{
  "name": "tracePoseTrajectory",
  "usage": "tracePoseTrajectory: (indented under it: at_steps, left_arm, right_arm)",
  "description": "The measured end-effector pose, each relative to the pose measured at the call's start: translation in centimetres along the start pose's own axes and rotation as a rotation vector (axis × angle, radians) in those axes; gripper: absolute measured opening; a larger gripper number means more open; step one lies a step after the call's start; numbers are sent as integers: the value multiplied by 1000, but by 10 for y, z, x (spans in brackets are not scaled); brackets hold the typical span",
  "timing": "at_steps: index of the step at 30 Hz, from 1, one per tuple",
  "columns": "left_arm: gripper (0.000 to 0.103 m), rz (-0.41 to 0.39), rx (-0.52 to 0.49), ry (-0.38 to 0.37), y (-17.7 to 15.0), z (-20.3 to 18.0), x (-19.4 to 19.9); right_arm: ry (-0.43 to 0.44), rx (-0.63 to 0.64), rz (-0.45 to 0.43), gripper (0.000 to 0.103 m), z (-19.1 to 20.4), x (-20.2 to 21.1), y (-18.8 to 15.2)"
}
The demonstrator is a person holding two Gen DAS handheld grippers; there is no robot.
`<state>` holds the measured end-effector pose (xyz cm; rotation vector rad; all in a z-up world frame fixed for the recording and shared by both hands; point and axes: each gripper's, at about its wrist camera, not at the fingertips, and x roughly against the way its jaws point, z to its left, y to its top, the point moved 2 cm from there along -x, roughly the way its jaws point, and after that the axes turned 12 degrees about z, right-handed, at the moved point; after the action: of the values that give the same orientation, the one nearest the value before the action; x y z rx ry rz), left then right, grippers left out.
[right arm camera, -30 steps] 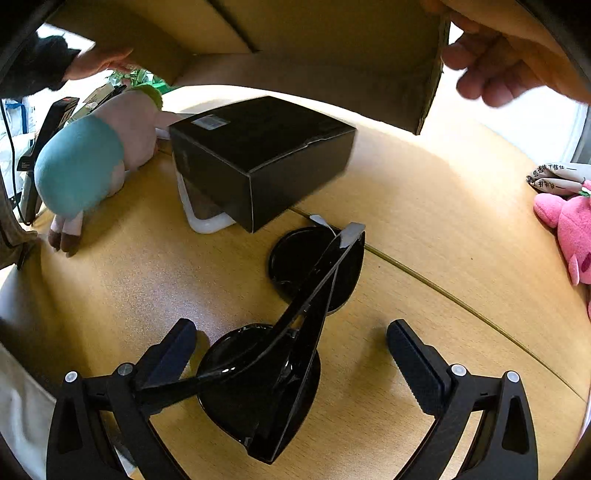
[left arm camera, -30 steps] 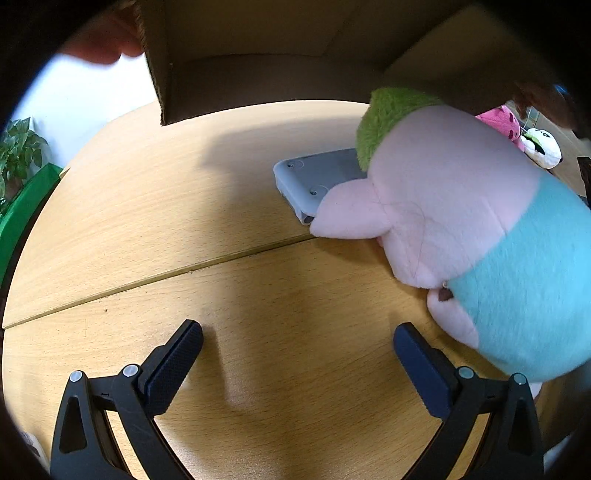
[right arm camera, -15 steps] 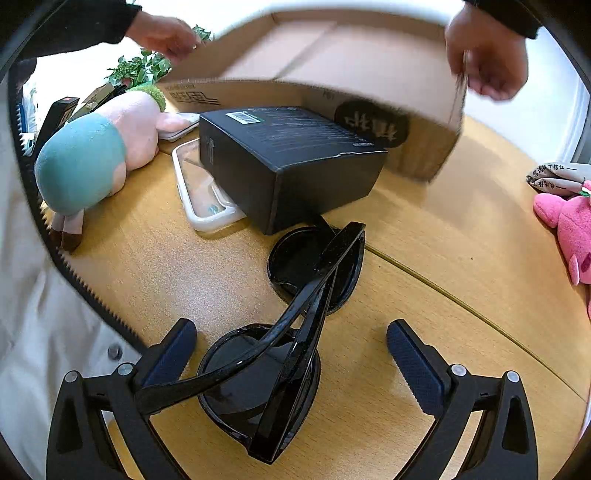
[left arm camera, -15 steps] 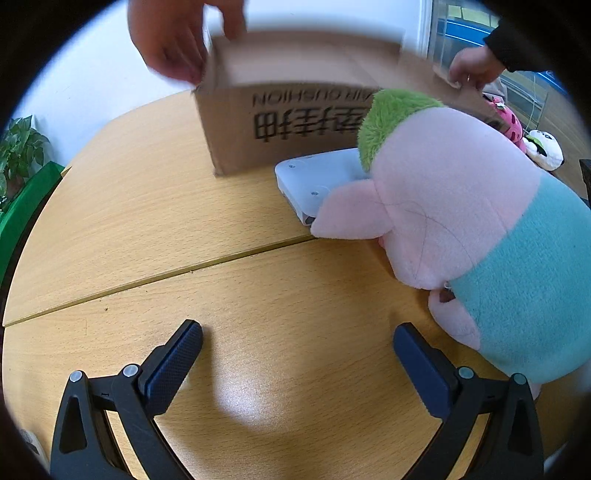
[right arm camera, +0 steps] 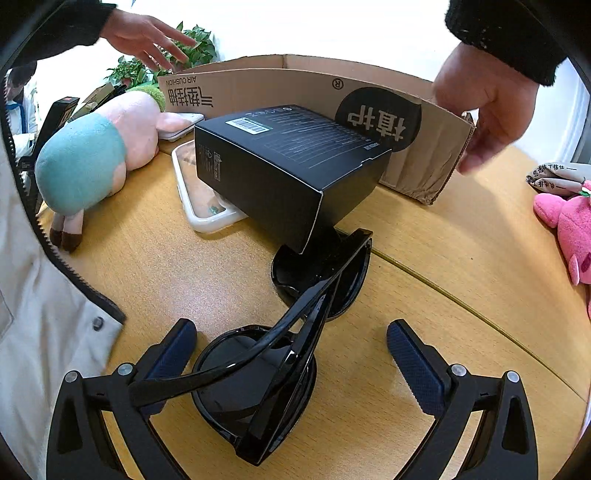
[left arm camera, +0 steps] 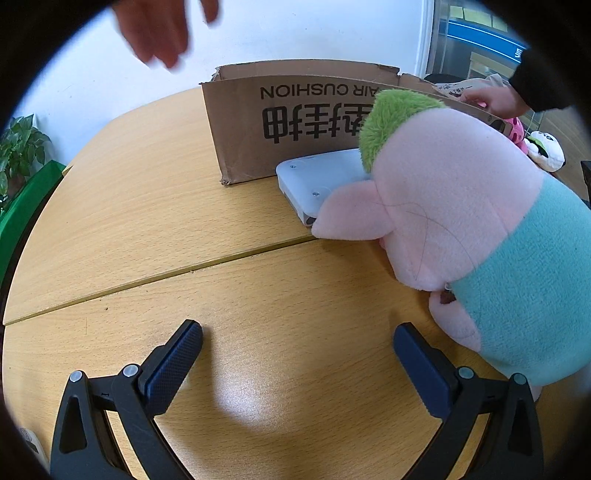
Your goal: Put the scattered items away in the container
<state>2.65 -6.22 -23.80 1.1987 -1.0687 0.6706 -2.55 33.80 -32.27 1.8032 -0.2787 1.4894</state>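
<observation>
A brown cardboard box (left arm camera: pixel 295 125) stands on the wooden table (left arm camera: pixel 147 229); it also shows in the right wrist view (right arm camera: pixel 303 88). A pink plush pig in a teal shirt (left arm camera: pixel 480 229) lies right of my open left gripper (left arm camera: pixel 297 349), its arm on a white flat device (left arm camera: pixel 317 177). In the right wrist view black sunglasses (right arm camera: pixel 273 362) lie between the fingers of my open right gripper (right arm camera: pixel 291 347). Behind them sit a black carton (right arm camera: pixel 288 166), a white-rimmed phone case (right arm camera: pixel 199 199) and the pig (right arm camera: pixel 96 155).
Another person's hands hover over the box, one at its right corner (right arm camera: pixel 484 107), one at the left (right arm camera: pixel 147 33). A pink plush toy (right arm camera: pixel 569 221) lies at the table's right edge. A potted plant (left arm camera: pixel 18 151) stands beyond the left edge.
The cardboard box was held in the air over the table; the person's hands have set it down upright behind the items and are lifting away. Both grippers have stayed still.
</observation>
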Motion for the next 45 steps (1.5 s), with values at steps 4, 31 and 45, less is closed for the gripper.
tracePoseTrajectory:
  at_steps: [4, 31, 45]
  left_arm:
    - [103, 0, 0, 0, 0, 0, 1]
    - [103, 2, 257, 114, 3, -12, -7]
    - [103, 2, 298, 131, -6, 1, -17]
  right_arm:
    - [0, 0, 0, 103, 0, 0, 0]
    - [-1, -1, 0, 103, 0, 0, 0]
    - [1, 4, 1, 103, -3, 3, -4]
